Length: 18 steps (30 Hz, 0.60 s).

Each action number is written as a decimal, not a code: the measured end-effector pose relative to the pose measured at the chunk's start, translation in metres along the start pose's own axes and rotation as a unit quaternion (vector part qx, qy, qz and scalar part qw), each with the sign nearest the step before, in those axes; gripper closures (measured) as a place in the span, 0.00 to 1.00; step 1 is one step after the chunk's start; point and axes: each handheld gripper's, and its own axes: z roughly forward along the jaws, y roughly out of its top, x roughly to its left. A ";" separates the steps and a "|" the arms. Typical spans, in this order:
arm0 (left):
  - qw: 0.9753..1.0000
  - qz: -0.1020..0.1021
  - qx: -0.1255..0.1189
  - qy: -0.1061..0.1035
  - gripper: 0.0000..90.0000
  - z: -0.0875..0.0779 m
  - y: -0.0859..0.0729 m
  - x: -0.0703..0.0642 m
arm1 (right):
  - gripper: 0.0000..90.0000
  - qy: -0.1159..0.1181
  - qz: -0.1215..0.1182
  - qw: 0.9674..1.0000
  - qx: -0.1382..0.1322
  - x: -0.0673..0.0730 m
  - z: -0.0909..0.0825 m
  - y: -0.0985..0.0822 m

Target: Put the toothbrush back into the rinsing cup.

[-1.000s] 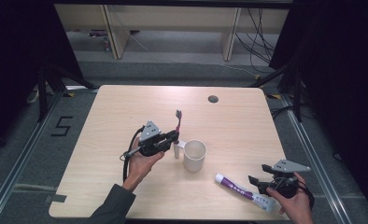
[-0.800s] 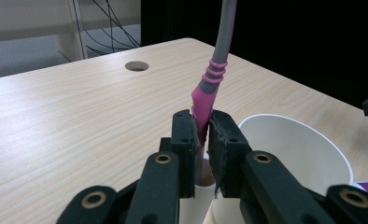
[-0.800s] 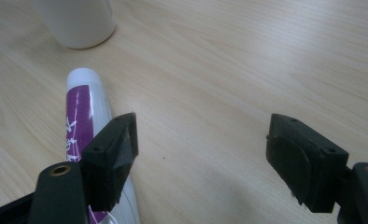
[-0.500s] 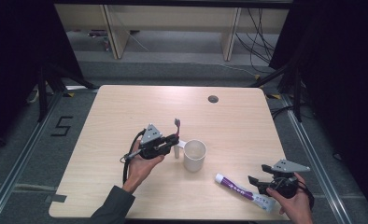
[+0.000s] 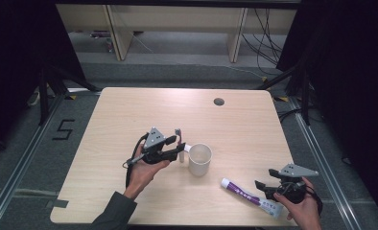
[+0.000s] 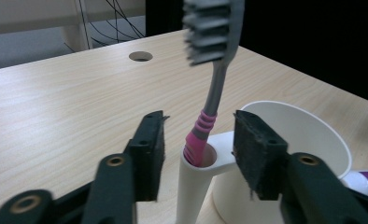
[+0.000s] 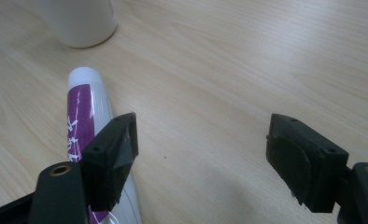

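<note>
A grey-and-pink toothbrush (image 5: 178, 135) (image 6: 214, 84) stands upright in the small tube holder (image 6: 194, 186) on the side of a white cup (image 5: 200, 158) (image 6: 308, 135) at mid-table. My left gripper (image 5: 179, 145) (image 6: 198, 128) is open, one jaw on each side of the brush's pink neck with a gap on both sides. A white-and-purple toothpaste tube (image 5: 247, 194) (image 7: 85, 112) lies flat at the front right. My right gripper (image 5: 265, 178) (image 7: 203, 140) is open just above the table, its left jaw over the tube and bare wood between the jaws.
The wooden table (image 5: 129, 110) has a round cable hole (image 5: 219, 101) (image 6: 140, 56) near its far edge. The base of the cup (image 7: 77, 18) stands beyond the tube. Shelving and cables lie on the floor behind the table.
The left gripper has come down and toward the cup, and the toothbrush has dropped from a raised tilt into the holder. The right gripper has stayed put.
</note>
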 end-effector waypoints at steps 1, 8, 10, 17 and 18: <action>1.000 -0.001 -0.001 -0.004 0.51 0.000 0.001 0.001 | 0.29 0.001 0.000 1.000 0.000 0.000 0.000 0.000; 1.000 -0.009 0.001 0.002 0.41 -0.011 0.009 -0.002 | 0.29 0.000 0.000 1.000 0.000 0.000 0.000 0.000; 1.000 -0.009 0.006 0.000 0.39 -0.014 0.010 -0.003 | 0.29 0.001 0.000 1.000 0.001 -0.001 0.000 0.000; 1.000 -0.009 0.018 -0.007 0.36 -0.026 0.007 -0.007 | 0.29 0.001 0.001 1.000 -0.001 0.000 0.000 0.000; 1.000 -0.010 0.019 -0.010 0.36 -0.027 0.006 -0.007 | 0.29 0.001 0.001 1.000 -0.001 0.000 0.000 0.000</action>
